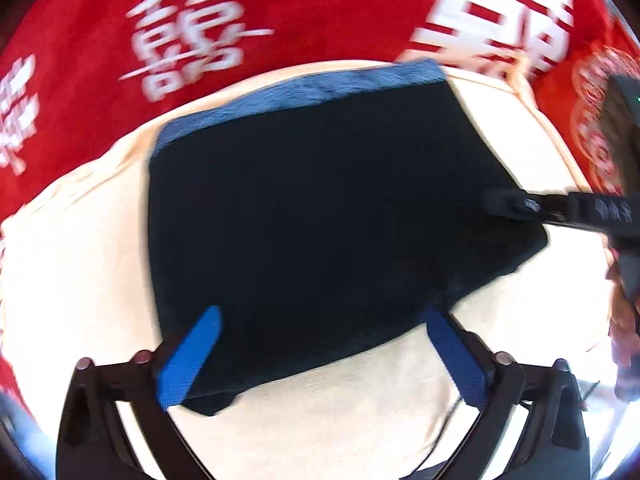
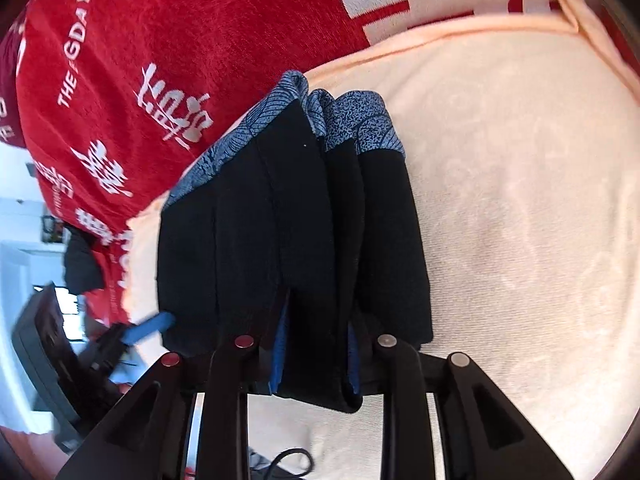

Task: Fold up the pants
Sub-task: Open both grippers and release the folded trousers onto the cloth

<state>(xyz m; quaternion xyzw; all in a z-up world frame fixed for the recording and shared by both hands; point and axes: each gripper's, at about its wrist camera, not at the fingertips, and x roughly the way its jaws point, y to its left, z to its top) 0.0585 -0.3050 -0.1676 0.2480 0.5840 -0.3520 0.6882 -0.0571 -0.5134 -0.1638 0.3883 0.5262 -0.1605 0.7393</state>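
The dark navy pants lie folded into a compact stack on a cream towel, their blue patterned waistband at the far edge. My left gripper is open, its blue pads on either side of the stack's near edge. My right gripper is shut on the folded layers of the pants, the blue pads pressed against the fabric. It also shows in the left wrist view at the stack's right edge. The left gripper's blue finger shows in the right wrist view, at the stack's left.
The towel lies on a red bedspread with white characters. A black cable lies at the near edge. A room with furniture shows at the left of the right wrist view.
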